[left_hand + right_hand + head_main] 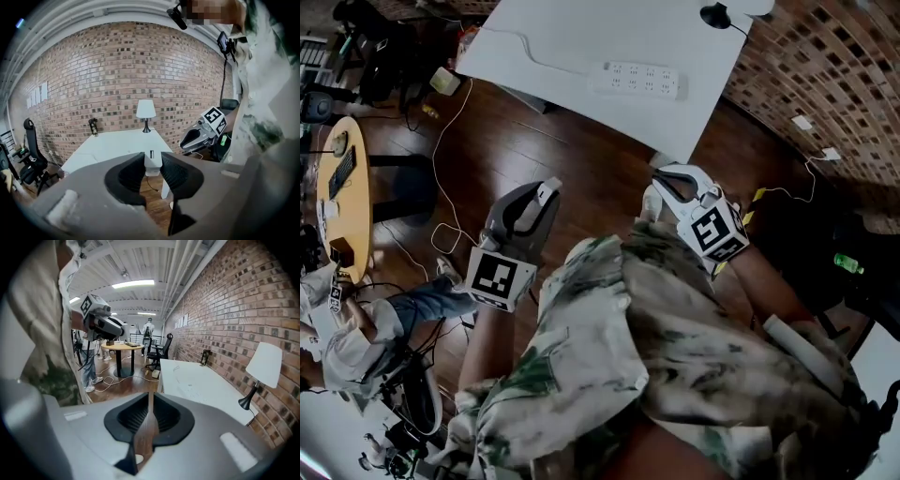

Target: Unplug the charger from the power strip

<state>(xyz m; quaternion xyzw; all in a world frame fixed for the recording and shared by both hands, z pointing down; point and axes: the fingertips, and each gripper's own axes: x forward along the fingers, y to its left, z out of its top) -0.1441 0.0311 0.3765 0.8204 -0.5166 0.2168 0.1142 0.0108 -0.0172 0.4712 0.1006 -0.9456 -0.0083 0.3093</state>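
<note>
A white power strip (637, 79) lies near the front edge of the white table (581, 28), its cord running off to the left. I cannot make out a charger on it from here. Both grippers hang over the wooden floor, short of the table and close to the person's body. My left gripper (546, 187) is open with a small gap and nothing between its jaws; in the left gripper view (152, 159) the table's near corner shows through that gap. My right gripper (661, 176) (150, 401) has its jaws closed to a thin slit and holds nothing.
A lamp (146, 110) (265, 366) stands at the table's far end by the brick wall. Cables (441, 187) trail across the floor at the left, near a round wooden table (342, 187). An office chair (30, 159) and people (149, 329) are further off.
</note>
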